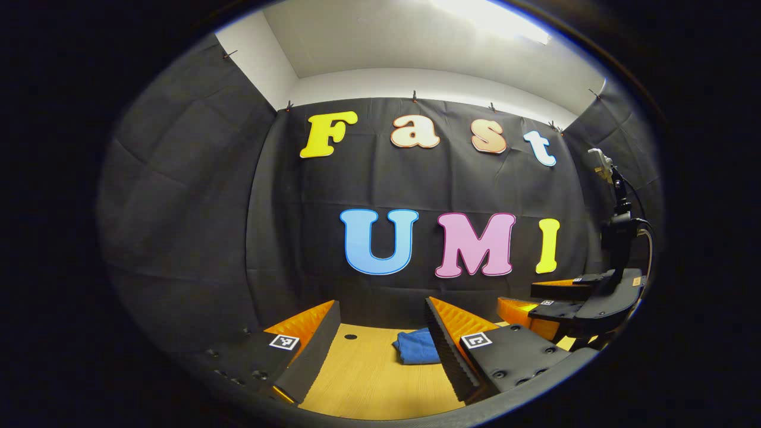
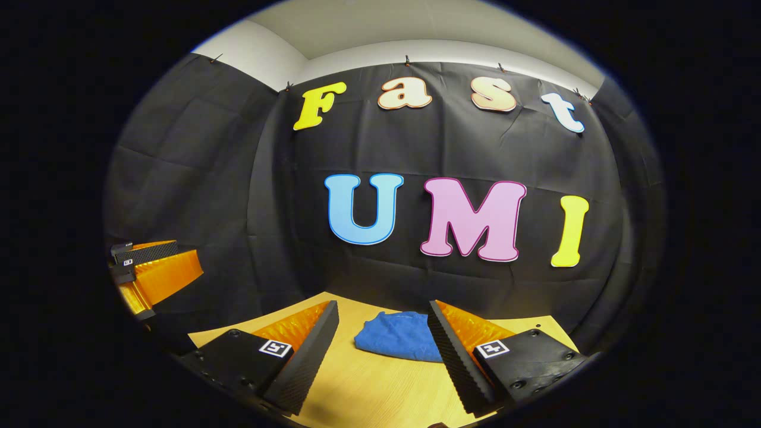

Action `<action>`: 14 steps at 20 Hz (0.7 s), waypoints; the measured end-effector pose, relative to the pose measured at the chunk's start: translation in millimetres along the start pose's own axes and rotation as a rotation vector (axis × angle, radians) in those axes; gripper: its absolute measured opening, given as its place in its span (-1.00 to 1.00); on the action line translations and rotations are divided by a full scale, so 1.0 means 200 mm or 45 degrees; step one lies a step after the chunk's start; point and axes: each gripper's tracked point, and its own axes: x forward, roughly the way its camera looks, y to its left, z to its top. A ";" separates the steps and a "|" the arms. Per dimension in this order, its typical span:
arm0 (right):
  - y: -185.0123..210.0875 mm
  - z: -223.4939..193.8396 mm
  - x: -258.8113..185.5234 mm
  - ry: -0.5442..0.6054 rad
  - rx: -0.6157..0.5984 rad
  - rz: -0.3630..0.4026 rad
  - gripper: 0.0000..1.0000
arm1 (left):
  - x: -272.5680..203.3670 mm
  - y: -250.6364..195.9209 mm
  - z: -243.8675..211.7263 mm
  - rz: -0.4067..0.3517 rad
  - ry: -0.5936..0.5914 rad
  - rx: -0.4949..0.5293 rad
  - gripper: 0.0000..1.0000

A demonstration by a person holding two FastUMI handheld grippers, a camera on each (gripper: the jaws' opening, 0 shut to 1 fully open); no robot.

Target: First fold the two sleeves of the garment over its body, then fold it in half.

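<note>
A blue garment (image 1: pixel 413 348) lies bunched in a small heap on the wooden table (image 1: pixel 368 380), near the back wall. My left gripper (image 1: pixel 382 309) hovers above the table, open, nothing between its fingers; its right finger (image 1: pixel 452 351) hides the heap's right edge. The right gripper (image 1: pixel 571 309) hangs farther right at about the same height. In the right gripper view the blue garment (image 2: pixel 395 336) lies just beyond my right gripper (image 2: pixel 383 304), which is open and holds nothing. The left gripper (image 2: pixel 148 267) floats at the far left above the table (image 2: pixel 380 386).
A small device on a black stand (image 1: pixel 603 163) rises at the right, with a cable hanging from it. The black cloth wall closes off the table's back and sides. A small dark hole (image 1: pixel 351 336) marks the tabletop left of the garment.
</note>
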 end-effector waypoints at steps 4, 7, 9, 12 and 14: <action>-0.03 -0.02 -0.01 0.007 0.012 -0.009 0.92 | -0.01 -0.02 -0.01 -0.001 0.016 0.008 0.62; -0.04 -0.02 -0.03 0.012 0.022 -0.017 0.92 | -0.02 -0.05 -0.03 -0.013 0.027 0.017 0.62; -0.06 -0.03 -0.03 0.014 0.022 -0.025 0.92 | -0.02 -0.06 -0.03 -0.020 0.030 0.022 0.62; -0.07 -0.02 -0.05 0.006 0.017 -0.033 0.92 | -0.03 -0.08 -0.03 -0.033 0.027 0.018 0.62; -0.08 -0.02 -0.06 0.002 0.016 -0.040 0.92 | -0.03 -0.09 -0.03 -0.040 0.026 0.017 0.62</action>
